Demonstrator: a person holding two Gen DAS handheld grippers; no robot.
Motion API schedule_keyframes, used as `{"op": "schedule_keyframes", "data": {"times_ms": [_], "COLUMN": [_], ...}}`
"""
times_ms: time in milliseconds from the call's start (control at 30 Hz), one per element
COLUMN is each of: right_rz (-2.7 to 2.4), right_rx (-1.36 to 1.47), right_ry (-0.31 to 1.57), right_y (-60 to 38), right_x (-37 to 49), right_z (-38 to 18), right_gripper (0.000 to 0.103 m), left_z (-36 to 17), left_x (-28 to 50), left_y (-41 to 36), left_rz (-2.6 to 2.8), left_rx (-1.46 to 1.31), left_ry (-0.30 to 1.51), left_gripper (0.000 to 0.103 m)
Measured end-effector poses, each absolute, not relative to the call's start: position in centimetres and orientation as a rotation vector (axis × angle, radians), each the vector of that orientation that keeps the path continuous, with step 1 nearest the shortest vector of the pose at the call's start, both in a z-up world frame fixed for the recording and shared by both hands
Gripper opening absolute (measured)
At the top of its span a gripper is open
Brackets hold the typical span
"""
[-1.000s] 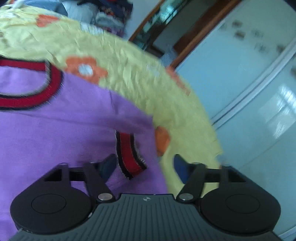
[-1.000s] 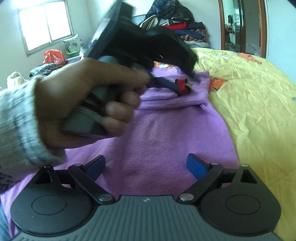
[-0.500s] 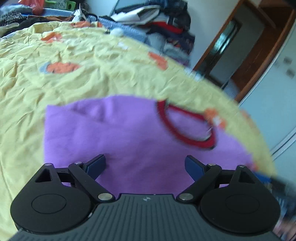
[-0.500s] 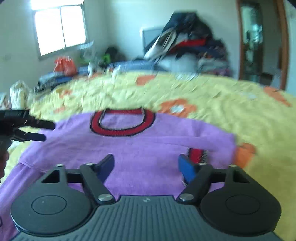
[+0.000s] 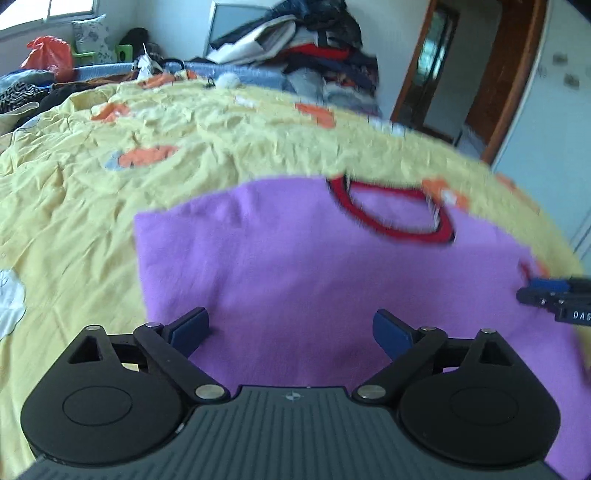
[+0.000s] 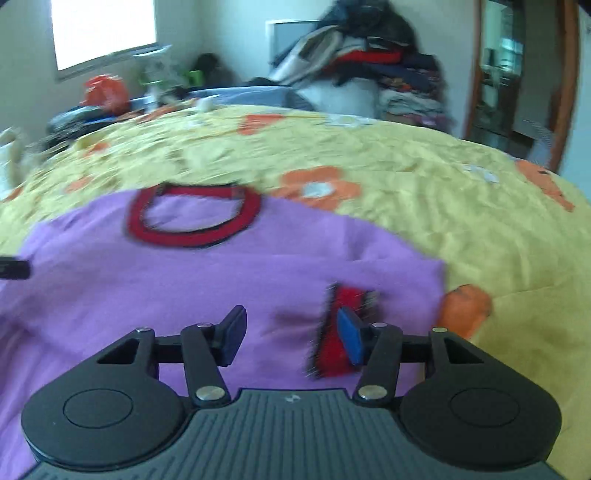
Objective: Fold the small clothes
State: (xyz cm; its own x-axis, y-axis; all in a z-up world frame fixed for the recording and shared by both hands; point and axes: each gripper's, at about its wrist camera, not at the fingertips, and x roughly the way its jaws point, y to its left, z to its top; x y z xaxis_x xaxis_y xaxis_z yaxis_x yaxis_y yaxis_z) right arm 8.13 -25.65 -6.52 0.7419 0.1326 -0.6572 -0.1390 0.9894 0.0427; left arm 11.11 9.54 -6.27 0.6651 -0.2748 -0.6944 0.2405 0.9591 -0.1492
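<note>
Both grippers have swung back over the purple knit top with red collar [image 5: 295,266]: left gripper [image 5: 291,330] opened empty, right gripper [image 6: 291,332] closing, nothing clamped; sleeve fold done.

One purple top [image 5: 295,280] ahead of both grippers, with one red collar [image 5: 391,212] and one red cuff [image 6: 338,332] by the right gripper's [image 6: 291,334] right finger. Two grippers: left [image 5: 291,330], right. One yellow bedspread [image 5: 92,206] beneath. One clothes pile [image 6: 369,74] far ahead. One window [image 6: 103,33], far left. One orange bag [image 5: 50,57].
</note>
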Motion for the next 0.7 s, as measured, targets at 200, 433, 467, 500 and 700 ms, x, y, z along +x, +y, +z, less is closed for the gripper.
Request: {"op": "schedule_keyframes", "data": {"times_ms": [200,433,467,500,700], "right_rz": [0.083,0.136,0.134,0.115,0.070], "right_rx": [0.022,0.062,0.042,0.008,-0.005], "right_ry": [0.709,0.713,0.729,0.738,0.731], "right_y": [-27.0,-24.9,-24.4,-23.9,-23.6], "right_x": [6.1,2.5,2.4,2.3,-0.3], "right_z": [-6.4,-6.3,-6.7,-7.3,-7.9], "right_gripper": [0.053,0.055,0.056,0.056,0.068], "left_z": [-7.1,-7.1,-7.5,-7.8,-8.1], "left_x": [9.0,4.2,3.6,2.7,0.1], "left_y": [11.0,11.8,11.3,10.8,12.0], "left_rz": [-0.228,-0.260,-0.260,-0.250,-0.207], "left_rx": [0.067,0.065,0.087,0.125,0.088], "left_ry": [0.804,0.815,0.824,0.799,0.787], "left_gripper": [0.097,0.098,0.101,0.103,0.103]}}
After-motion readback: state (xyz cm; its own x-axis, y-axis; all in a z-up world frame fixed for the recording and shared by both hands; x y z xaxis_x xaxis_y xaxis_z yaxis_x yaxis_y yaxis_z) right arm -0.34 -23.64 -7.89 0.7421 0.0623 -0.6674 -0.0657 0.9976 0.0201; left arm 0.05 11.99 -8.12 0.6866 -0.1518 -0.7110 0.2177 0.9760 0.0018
